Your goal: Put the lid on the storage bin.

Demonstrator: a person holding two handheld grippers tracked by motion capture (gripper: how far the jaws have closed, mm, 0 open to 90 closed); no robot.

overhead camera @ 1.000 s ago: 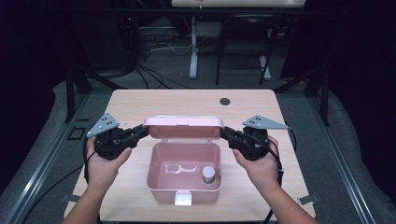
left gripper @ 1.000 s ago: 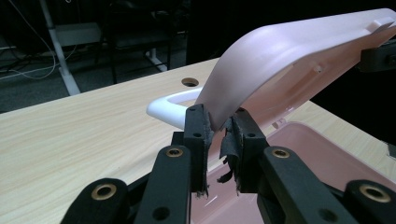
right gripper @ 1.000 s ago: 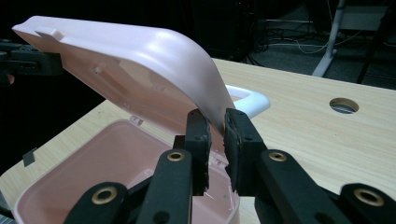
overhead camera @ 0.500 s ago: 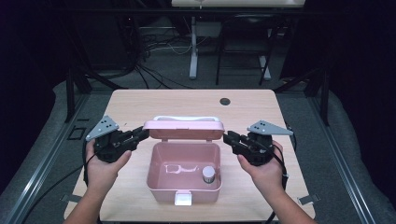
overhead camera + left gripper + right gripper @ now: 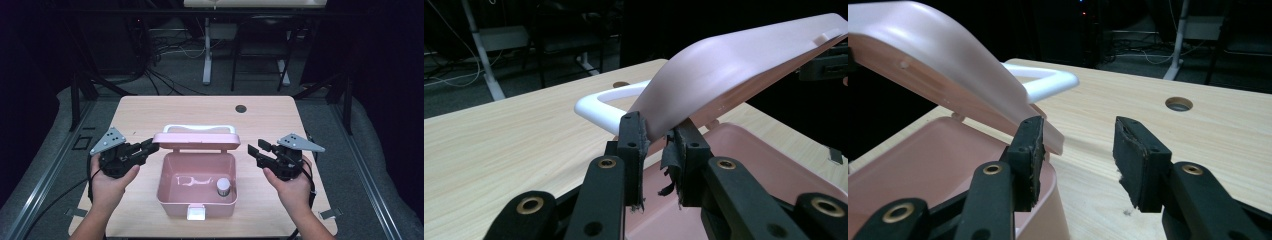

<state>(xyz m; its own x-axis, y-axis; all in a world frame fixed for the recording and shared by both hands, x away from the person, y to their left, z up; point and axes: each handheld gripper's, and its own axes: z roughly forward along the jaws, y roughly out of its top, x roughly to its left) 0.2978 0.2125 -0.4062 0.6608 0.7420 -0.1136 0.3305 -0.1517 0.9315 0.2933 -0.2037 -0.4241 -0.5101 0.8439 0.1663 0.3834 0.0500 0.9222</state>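
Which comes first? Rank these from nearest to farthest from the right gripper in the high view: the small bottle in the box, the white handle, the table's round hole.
1. small bottle, in the pink box's right part, beside the right gripper.
2. white handle, behind the raised lid.
3. round hole, near the table's far edge; close to the handle's distance, slightly farther.

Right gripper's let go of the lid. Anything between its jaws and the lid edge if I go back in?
Nothing visible. The right gripper sits open just off the right end of the pink lid, bare table between them. The left gripper holds the lid's other end.
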